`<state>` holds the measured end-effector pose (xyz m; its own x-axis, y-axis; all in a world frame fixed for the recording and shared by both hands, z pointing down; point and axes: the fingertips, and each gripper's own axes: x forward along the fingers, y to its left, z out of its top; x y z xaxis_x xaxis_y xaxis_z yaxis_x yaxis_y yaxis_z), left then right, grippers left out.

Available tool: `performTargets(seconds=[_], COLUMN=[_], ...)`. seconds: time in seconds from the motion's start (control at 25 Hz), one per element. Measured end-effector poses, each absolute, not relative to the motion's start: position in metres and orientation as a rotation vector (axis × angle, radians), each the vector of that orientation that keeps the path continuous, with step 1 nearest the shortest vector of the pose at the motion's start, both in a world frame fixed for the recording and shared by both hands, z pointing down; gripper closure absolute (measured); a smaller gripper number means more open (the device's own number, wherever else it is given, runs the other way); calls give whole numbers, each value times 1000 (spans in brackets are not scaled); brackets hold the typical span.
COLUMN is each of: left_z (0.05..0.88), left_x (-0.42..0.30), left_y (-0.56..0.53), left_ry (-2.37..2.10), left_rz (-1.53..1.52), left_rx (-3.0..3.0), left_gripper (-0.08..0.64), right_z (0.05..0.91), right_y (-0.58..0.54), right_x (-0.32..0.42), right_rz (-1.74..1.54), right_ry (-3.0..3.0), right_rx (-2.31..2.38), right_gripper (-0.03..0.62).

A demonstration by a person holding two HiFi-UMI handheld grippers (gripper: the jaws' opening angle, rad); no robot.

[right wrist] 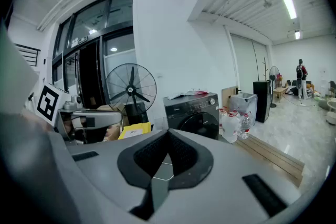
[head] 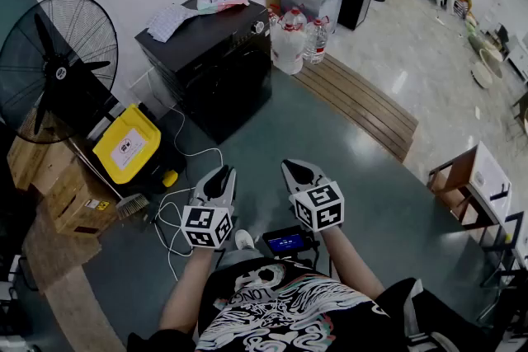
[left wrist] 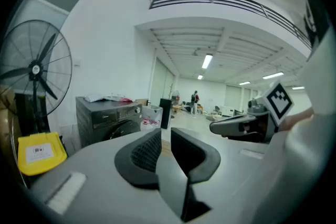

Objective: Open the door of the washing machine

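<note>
While well apart from the washing machine (head: 216, 66) at upper centre, had not touched its closed door (right wrist: 199, 124); held left gripper (head: 221, 174) slightly apart, right gripper (head: 295, 169) together, both empty.

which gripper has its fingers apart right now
The left gripper: a clear gap shows between its fingers, with nothing in it. The right gripper has its fingers pressed together.
</note>
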<state>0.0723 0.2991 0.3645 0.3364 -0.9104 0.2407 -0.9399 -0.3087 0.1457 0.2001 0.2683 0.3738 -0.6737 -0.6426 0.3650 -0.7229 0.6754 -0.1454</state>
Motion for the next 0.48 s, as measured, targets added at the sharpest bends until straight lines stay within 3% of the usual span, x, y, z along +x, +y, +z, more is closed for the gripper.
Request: performTargets(seconds=[0.32,0.48], left_z=[353,363], left_x=[43,19], left_y=[292,299], left_ry=[-1767,-1847], left_rz=[-168,-141], left_rx=[2161,2061], left_gripper=[517,513], right_z=[366,373], right_y=[277,275], right_x=[212,209], right_rz=[524,544], right_ry=[-2672,-2634], right_rx=[1192,1244], right_gripper=[591,589])
